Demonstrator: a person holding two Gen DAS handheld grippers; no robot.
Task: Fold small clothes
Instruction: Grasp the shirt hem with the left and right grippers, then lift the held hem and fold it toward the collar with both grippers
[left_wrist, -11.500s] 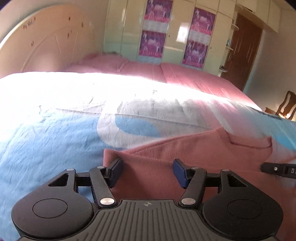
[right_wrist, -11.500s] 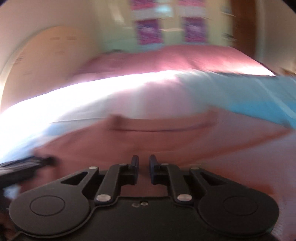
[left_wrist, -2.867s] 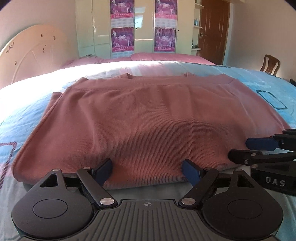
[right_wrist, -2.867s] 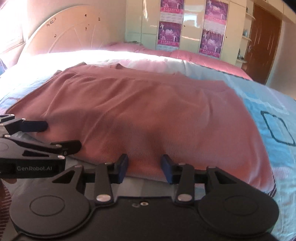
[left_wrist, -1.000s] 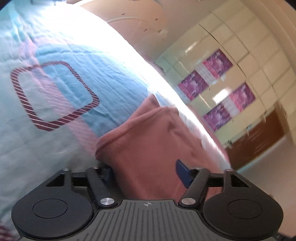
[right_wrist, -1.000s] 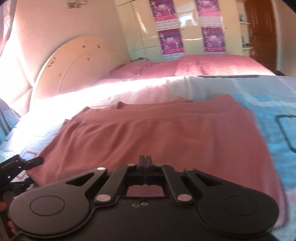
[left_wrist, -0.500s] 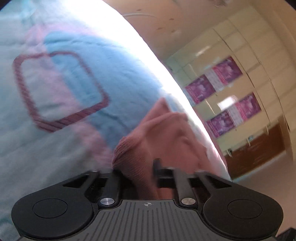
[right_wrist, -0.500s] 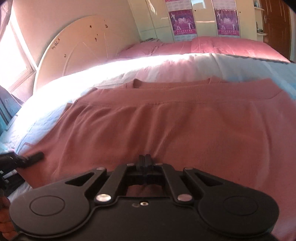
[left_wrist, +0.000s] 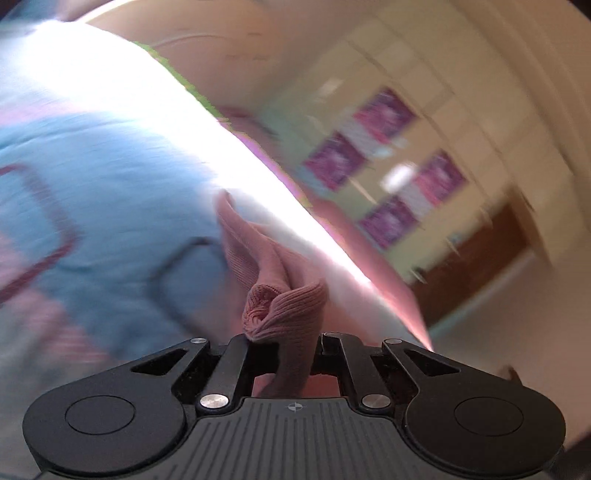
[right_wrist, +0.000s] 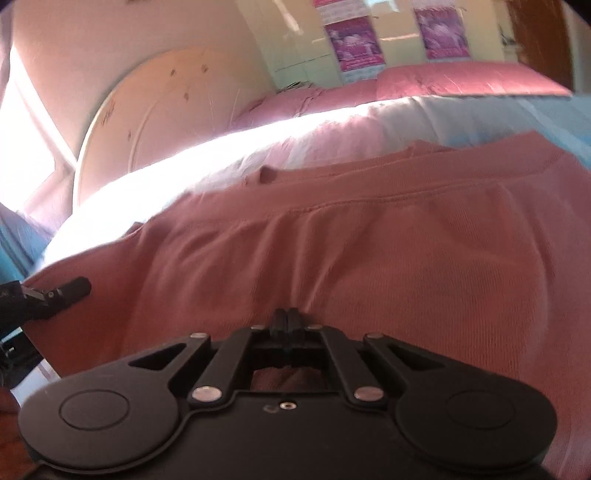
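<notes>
Bedding (left_wrist: 110, 192) is blurring in the left view. Pink sweater (right_wrist: 369, 258) is lying across it, edges cut off. Left tongs (left_wrist: 284, 338) are pinching a bunched corner; right tongs (right_wrist: 286, 319) are pressing together on its near fold, pads hidden.

Pink sweater (right_wrist: 388, 251): ribbed knit cloth, matt. Left claw (left_wrist: 282, 341): black matt plastic, ridged housing.

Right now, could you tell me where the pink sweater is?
The pink sweater lies spread on the bed; the left gripper pinches its bunched left edge.
</notes>
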